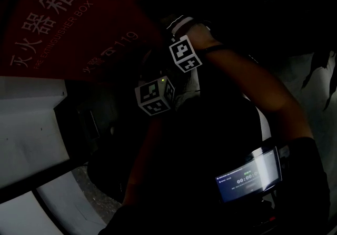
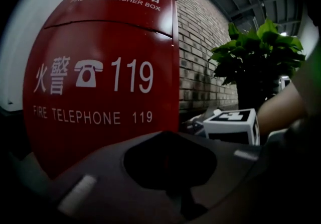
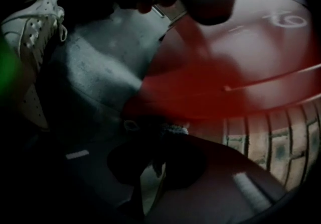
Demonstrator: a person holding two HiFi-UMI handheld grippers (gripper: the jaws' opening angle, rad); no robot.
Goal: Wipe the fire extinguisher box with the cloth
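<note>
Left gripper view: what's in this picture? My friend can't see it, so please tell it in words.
A big red fire extinguisher box printed in white with FIRE TELEPHONE 119 fills the left and middle. To its right are a brick wall and a leafy green plant. The left gripper, jaws together and empty, lies dark along the bottom.

Your fire extinguisher box (image 2: 100, 67) stands upright and shut, its side next to a brick wall (image 2: 200, 42). It is red with a sloped top panel that reads "FIRE EXTINGUISHER BOX" in white. The front carries a telephone symbol, "119" and "FIRE TELEPHONE 119". Your cloth (image 3: 174, 129) is dark with a fuzzy pale edge. It is pinched in the fingers of your right gripper (image 3: 161, 141), close under the box's red surface. You cannot tell whether it touches.
</note>
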